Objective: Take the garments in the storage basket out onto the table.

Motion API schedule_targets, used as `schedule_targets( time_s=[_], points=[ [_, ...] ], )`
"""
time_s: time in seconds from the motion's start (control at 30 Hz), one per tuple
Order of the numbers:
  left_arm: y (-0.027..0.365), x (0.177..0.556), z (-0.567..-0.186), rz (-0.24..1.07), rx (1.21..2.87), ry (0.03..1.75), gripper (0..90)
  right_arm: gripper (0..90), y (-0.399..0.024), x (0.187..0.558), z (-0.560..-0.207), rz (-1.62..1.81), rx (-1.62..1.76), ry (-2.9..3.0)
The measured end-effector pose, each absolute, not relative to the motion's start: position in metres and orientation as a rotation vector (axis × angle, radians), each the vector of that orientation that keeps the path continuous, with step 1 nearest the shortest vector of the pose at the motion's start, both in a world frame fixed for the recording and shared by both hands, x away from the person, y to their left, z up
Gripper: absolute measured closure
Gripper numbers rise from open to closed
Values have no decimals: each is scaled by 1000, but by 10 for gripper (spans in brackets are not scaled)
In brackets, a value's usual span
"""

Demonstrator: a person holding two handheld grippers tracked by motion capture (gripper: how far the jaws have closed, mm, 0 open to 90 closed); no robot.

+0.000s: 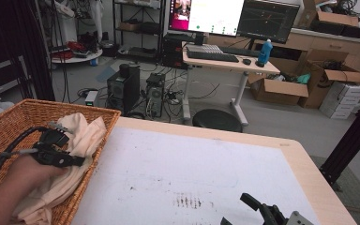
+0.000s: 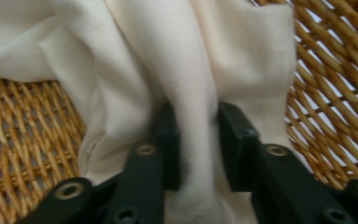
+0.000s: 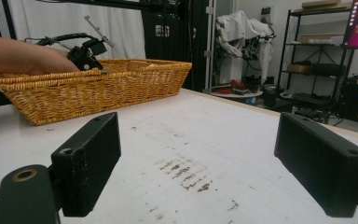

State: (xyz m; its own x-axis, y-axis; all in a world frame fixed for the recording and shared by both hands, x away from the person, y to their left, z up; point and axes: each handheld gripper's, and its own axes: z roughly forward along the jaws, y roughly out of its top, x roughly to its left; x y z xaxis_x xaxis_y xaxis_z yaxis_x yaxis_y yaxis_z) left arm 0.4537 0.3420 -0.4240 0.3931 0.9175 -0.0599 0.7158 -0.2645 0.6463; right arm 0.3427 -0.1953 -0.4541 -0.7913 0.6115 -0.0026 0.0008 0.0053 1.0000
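Inside basket (image 2: 23, 140), left gripper (image 2: 198, 140) pinches cloth (image 2: 191, 70).

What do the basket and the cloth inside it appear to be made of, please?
The basket looks like woven wicker or rattan: round golden-brown strands interlaced, with a slight sheen. The cloth seems a soft, matte cream fabric, perhaps a cotton knit, judging by its smooth folds.

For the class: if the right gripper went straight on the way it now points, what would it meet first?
Probably nothing on the table: the right gripper, jaws open, points along the bare white tabletop. The wicker basket lies off to the left of that line. Beyond the far edge, depth is unclear.
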Motion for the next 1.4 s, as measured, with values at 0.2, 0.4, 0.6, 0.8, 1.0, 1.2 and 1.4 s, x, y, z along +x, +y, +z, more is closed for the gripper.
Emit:
schedule_targets(
  time_s=[0.2,0.4,0.6,0.8,1.0,1.2,1.4],
  points=[
    [340,452,-422,432,2093,1376,829,144,-195,343,-454,1839,628,1846],
    [343,452,-419,406,2082,1386,840,144,-195,343,-454,1838,626,1845],
    [348,448,-411,374,2040,1390,845,144,-195,343,-454,1839,627,1846],
    [357,439,-396,365,1959,1363,845,145,-195,343,-454,1839,625,1847],
    [370,426,-379,357,1857,1291,845,145,-195,343,-454,1840,625,1847],
    [383,412,-365,320,1726,1217,845,144,-196,343,-454,1839,625,1850],
    [391,402,-354,249,1603,1118,846,145,-196,343,-454,1839,626,1850]
  ],
)
